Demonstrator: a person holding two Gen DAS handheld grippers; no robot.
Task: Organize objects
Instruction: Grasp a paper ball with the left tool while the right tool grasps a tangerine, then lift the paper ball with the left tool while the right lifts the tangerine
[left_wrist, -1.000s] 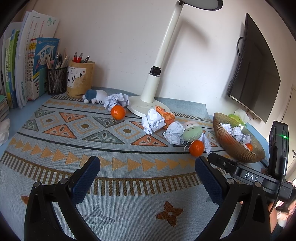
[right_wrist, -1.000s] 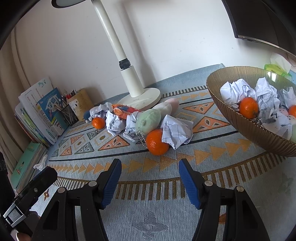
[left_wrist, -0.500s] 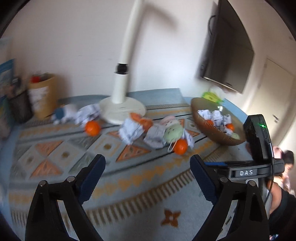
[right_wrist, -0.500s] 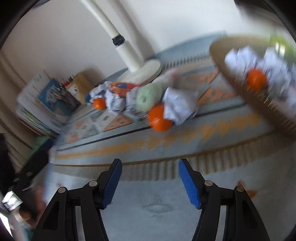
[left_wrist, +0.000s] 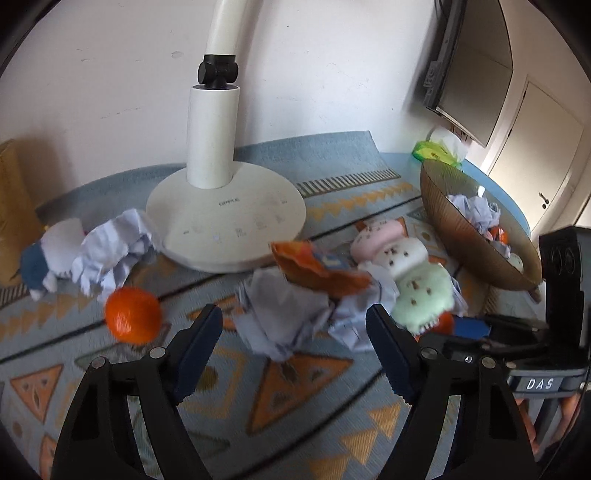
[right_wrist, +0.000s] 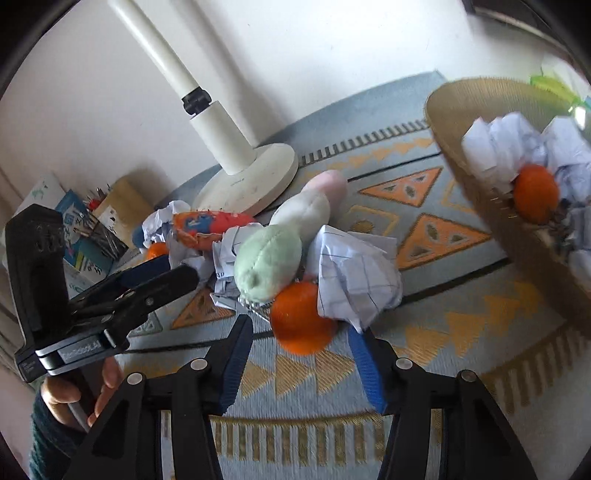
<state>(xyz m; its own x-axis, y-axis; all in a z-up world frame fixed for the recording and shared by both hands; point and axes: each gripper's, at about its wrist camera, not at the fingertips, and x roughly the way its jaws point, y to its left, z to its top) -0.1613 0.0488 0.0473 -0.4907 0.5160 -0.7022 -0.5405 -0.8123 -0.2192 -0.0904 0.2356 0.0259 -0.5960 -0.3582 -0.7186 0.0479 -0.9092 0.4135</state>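
My left gripper (left_wrist: 293, 334) is closing, its pads either side of a crumpled paper ball (left_wrist: 284, 317) without pressing it. A loose orange (left_wrist: 133, 319) lies to its left. My right gripper (right_wrist: 301, 350) is closing too, with an orange (right_wrist: 299, 317) just between its tips, untouched. A checked paper ball (right_wrist: 354, 273) and a green plush (right_wrist: 266, 262) lean on that orange. Behind lie a white and pink plush (left_wrist: 391, 243) and an orange pouch (left_wrist: 314, 266). The brown bowl (right_wrist: 480, 177) at right holds paper balls and an orange (right_wrist: 535, 199).
A white lamp base (left_wrist: 225, 221) stands just behind the pile. A blue-white plush (left_wrist: 44, 254) and another paper ball (left_wrist: 110, 251) lie at far left. Books and pen holders (right_wrist: 92, 229) line the left edge. My left gripper (right_wrist: 147, 284) crowds the right wrist view's left side.
Both grippers have moved forward to the pile, and both jaws have narrowed. The left one swung toward the lamp base and rolled; the paper ball now sits between its fingers.
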